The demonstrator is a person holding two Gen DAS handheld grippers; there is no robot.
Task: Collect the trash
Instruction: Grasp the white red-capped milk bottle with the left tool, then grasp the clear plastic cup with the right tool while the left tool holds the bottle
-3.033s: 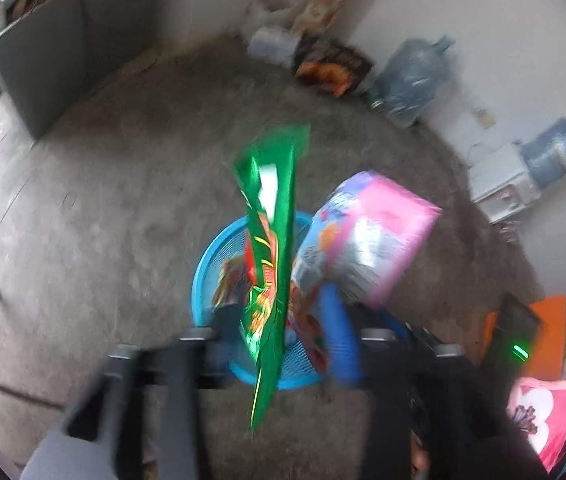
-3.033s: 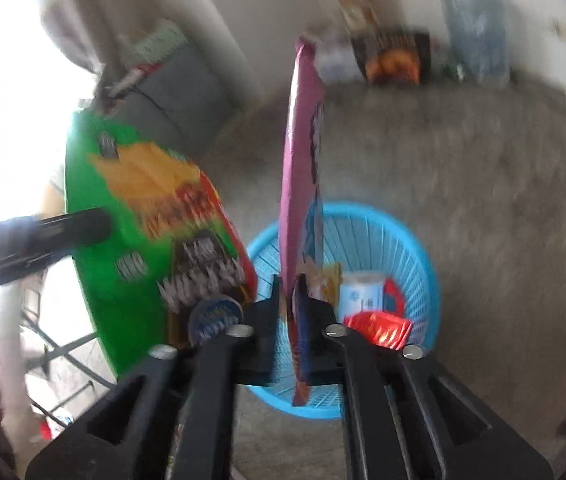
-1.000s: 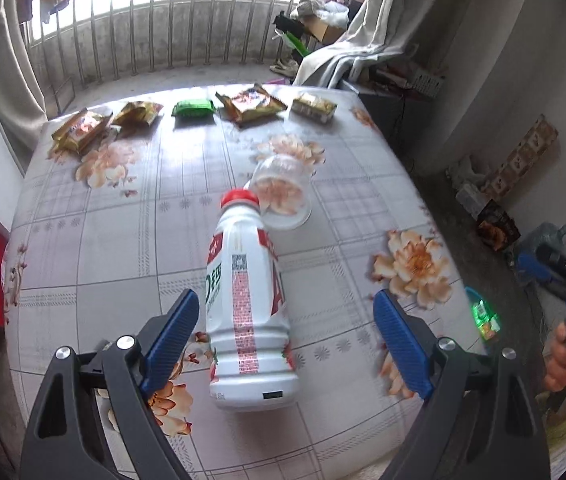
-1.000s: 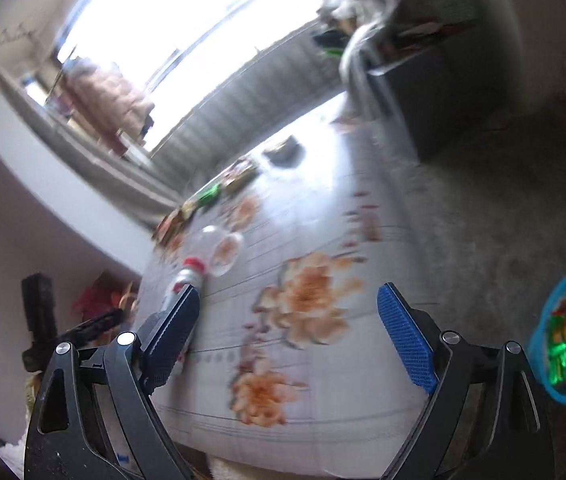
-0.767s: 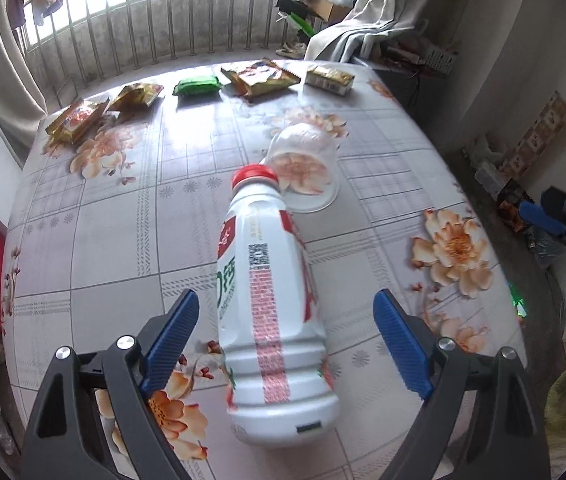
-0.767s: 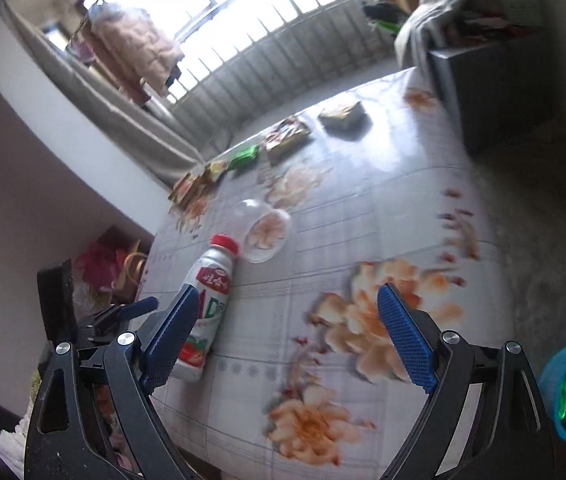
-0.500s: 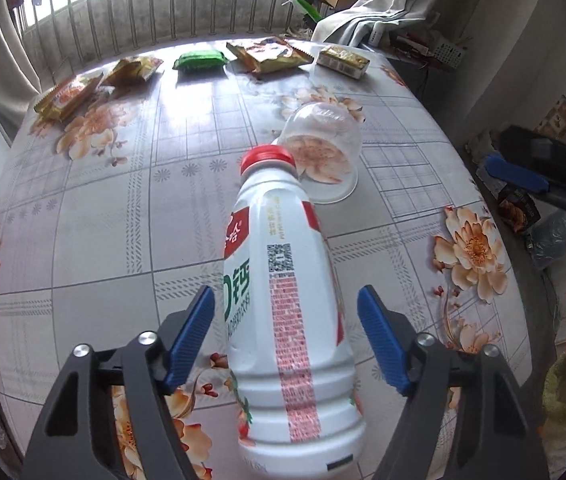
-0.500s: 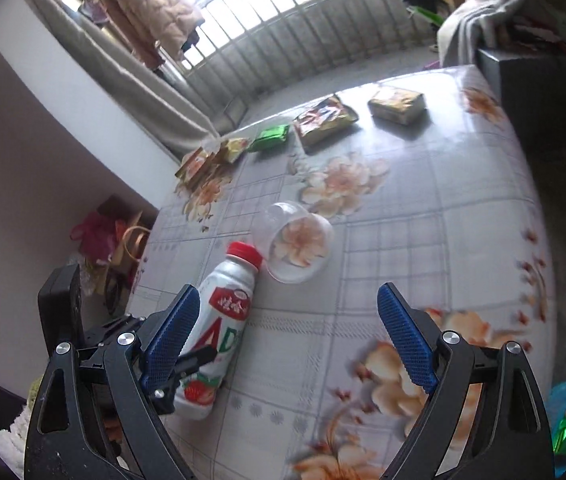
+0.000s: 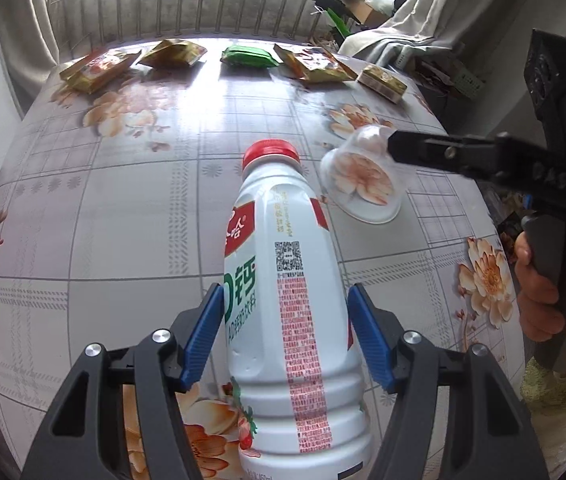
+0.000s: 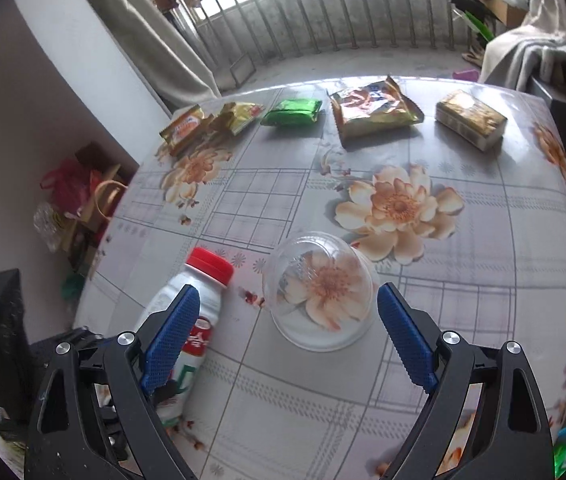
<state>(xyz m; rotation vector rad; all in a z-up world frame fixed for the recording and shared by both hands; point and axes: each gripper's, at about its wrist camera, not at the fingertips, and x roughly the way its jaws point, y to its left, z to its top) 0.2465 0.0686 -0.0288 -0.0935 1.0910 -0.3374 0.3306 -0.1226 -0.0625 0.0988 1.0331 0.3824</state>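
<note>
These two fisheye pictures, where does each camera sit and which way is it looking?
Left wrist view: rides the left gripper, looking down along blue pads astride a lying white bottle; jaws have just been closing. The other hand shows.
Right wrist view: rides the right gripper, open, aimed at a tipped clear cup.
Shared: bottle, cup, snack packets, floral tablecloth.

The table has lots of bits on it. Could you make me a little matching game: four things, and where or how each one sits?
Things:
1. bottle
2. clear cup
3. green packet
4. box

States:
A. far row, right end
B. lying down between the left gripper's pads
C. tipped on its side, ahead of the open right gripper
D. far row, beside the gold wrappers

Pairs: 1-B, 2-C, 3-D, 4-A
</note>
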